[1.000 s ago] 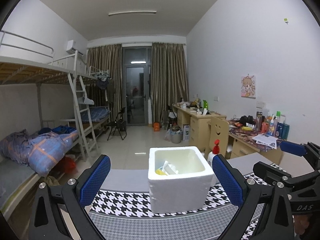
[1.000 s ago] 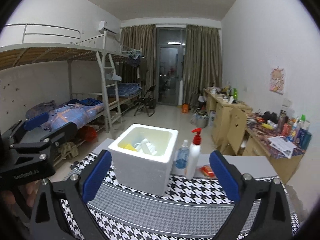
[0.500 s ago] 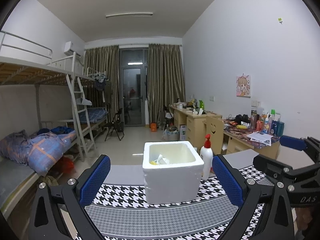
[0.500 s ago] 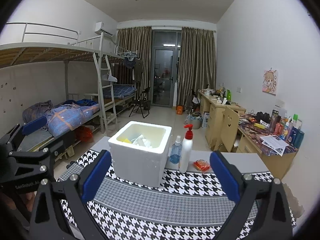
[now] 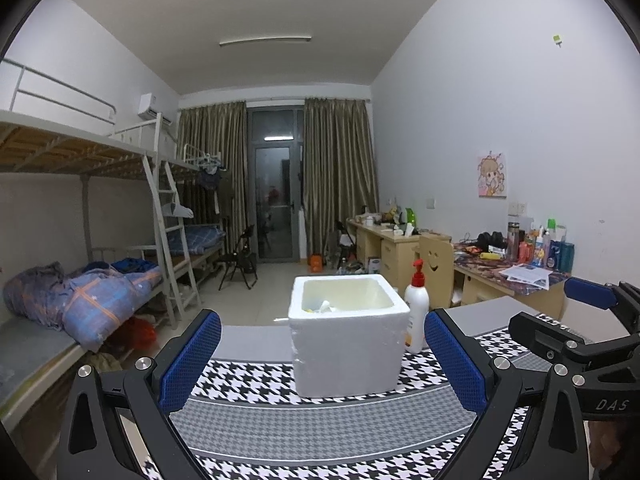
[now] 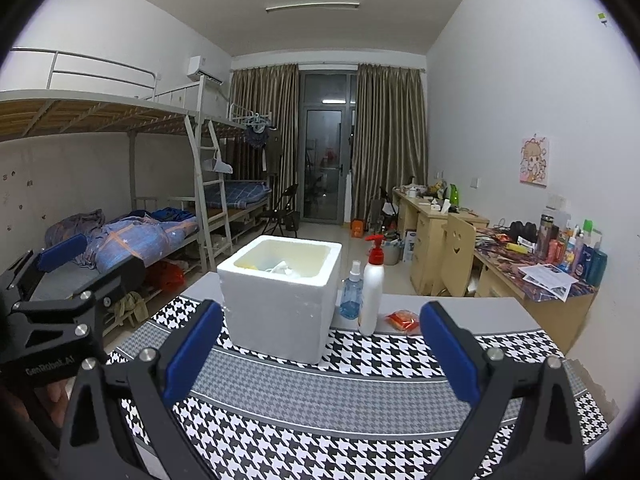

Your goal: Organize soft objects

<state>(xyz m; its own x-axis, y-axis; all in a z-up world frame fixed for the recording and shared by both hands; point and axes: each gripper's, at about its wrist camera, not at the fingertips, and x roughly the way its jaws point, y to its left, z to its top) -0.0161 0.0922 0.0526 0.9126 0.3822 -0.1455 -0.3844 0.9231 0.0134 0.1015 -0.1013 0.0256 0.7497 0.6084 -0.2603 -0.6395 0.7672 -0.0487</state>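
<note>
Both the left gripper [image 5: 322, 360] and right gripper [image 6: 320, 354] hover empty with jaws spread, soft white and yellow items already lie in the foam box [image 6: 280, 300], and the orange packet [image 6: 404, 317] on the table looks left to put away.

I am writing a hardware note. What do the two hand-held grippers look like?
Both share one build. The left hand-held gripper and the right hand-held gripper have black angular frames with silver screw heads and two fingers faced with blue textured pads. White lettering marks the bodies: "DAS" on the right one, "GenRobot.AI" on the left. No cables show.
</note>
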